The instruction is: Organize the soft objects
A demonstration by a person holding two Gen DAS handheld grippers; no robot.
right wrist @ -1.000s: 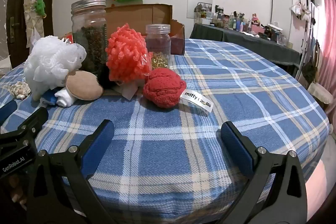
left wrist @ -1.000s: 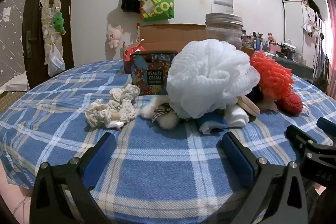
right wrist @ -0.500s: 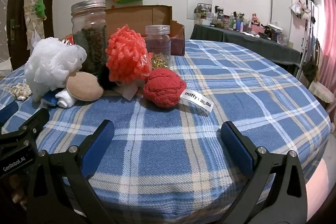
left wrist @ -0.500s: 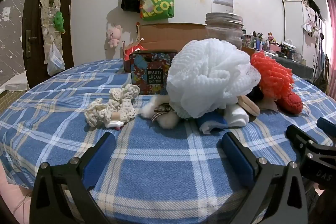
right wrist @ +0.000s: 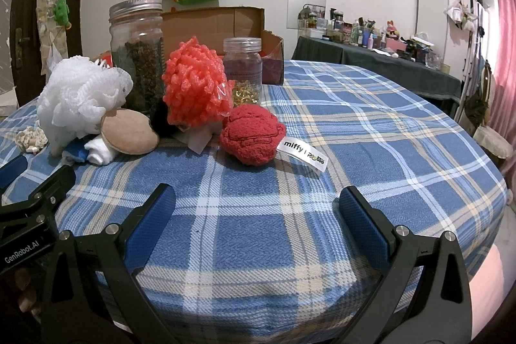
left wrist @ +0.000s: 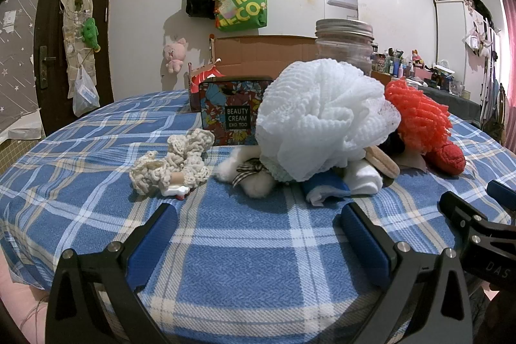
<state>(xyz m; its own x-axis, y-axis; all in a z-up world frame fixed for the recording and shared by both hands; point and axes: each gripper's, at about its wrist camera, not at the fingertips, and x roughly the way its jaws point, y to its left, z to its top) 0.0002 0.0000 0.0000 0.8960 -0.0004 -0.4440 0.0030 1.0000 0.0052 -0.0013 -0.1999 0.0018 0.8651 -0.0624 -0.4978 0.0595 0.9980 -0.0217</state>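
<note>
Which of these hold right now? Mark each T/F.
1. Both claws are open and hold nothing. True: left claw, right claw.
2. The white pouf lies alone, apart from the other items. False: it rests on the pile, over the blue cloth.
3. The red plush has a "miffy" tag. True.
4. The big jar is lidless. False: it has a metal lid.
5. The scrunchie lies right of the pouf in the left view. False: it lies to its left.
</note>
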